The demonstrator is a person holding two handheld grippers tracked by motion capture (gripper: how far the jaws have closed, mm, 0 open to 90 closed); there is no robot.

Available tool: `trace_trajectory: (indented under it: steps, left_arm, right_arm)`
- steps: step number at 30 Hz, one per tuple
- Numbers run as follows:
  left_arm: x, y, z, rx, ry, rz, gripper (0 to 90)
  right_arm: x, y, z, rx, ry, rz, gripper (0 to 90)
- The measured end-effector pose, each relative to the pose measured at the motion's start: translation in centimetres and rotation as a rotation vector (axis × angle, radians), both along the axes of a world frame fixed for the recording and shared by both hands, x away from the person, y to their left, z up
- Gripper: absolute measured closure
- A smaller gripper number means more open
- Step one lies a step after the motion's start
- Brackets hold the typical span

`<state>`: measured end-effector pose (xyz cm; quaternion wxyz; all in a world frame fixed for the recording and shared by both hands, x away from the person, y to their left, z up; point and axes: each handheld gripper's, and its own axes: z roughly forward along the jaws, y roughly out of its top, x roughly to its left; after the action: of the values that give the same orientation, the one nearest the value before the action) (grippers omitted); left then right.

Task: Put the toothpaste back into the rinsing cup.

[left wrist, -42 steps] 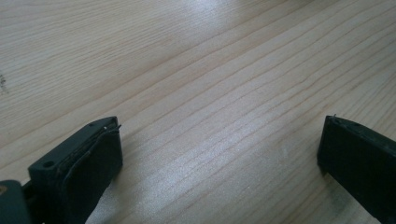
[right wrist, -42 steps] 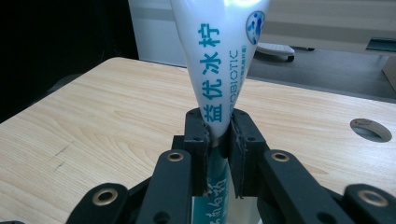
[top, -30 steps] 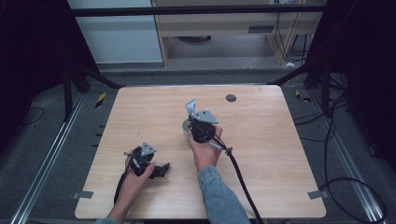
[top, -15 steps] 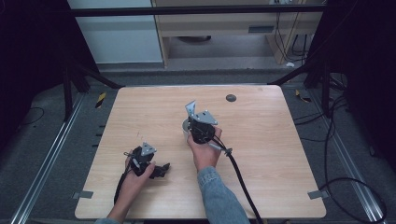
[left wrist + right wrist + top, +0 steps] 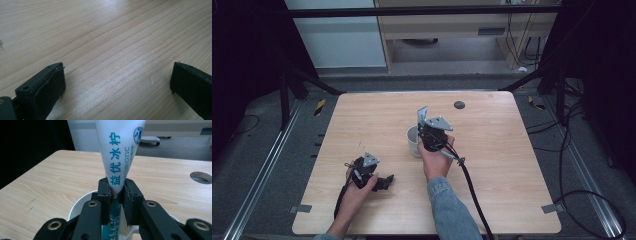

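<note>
Right gripper view — right claw (image 5: 116,191) clamped on white tube (image 5: 119,152), upright over cup (image 5: 77,207); left claw (image 5: 117,82) wide open.

Soft overhead light, dark surroundings

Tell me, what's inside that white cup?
A white tube with blue lettering stands in the white cup, pinched by the right tool. The tool hides the cup's bottom.

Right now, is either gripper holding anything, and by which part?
The right gripper clamps a white tube near its narrow lower part, above the white cup. The left gripper holds nothing.
</note>
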<state>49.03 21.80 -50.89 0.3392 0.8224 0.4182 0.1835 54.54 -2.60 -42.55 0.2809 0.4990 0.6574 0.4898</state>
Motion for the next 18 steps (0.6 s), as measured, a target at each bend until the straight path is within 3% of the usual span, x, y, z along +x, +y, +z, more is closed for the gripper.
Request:
trace_trajectory:
  steps: [9,18]
  left_arm:
    - [0.0,0.0,0.0,0.000,0.000,0.000,0.0]
    - [0.0,0.0,0.0,0.000,0.000,0.000,0.0]
  right_arm:
    - [0.0,-0.1,0.1,0.001,0.006,0.011,77.4]
    - [0.2,1.3,0.3,-0.046,0.001,0.035,77.4]
